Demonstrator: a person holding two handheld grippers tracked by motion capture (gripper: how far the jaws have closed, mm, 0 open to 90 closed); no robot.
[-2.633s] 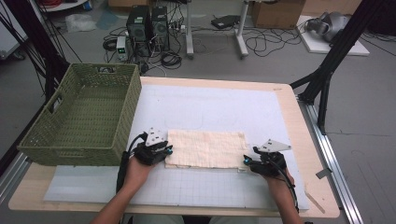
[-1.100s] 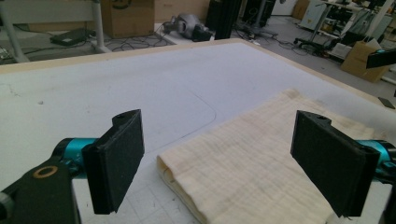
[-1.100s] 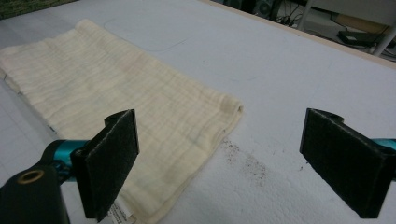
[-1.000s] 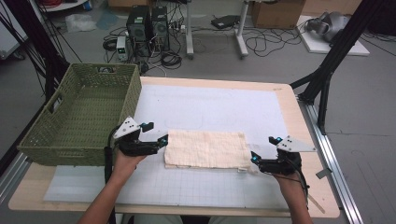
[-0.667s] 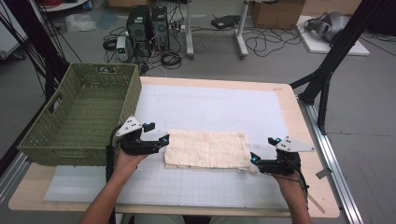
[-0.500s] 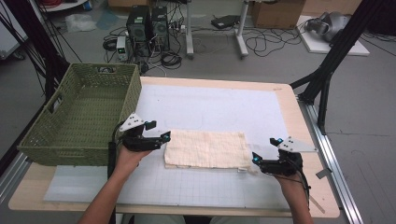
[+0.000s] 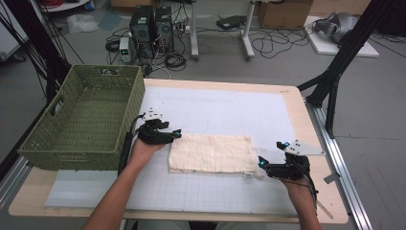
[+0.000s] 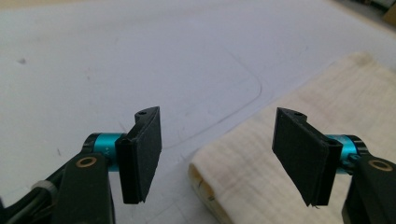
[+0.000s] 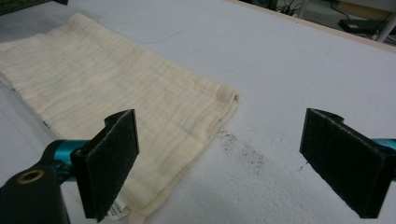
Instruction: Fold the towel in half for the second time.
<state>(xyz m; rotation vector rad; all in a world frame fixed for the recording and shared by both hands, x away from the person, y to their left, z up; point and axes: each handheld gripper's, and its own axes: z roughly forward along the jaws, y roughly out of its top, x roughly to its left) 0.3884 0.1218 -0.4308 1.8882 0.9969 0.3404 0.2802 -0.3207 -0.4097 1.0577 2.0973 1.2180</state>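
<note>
folded cream cloth [image 7: 210, 153] lies flat near middle of white mat [image 7: 215, 108] on worktop [image 7: 299, 115]. left tool [image 7: 173, 134] at cloth's 9 o'clock end, jaws wide apart, holding nothing; in left gripper view cloth corner [image 8: 280, 158] sits low between jaws. right tool [image 7: 261, 163] at cloth's 4 o'clock corner, jaws also wide apart, empty, cloth edge [image 9: 116, 107] just past one jaw. small dark crumbs [image 9: 240, 149] on mat beside cloth. green basket [image 7: 84, 117] at 9 o'clock side of worktop, near left tool.
</note>
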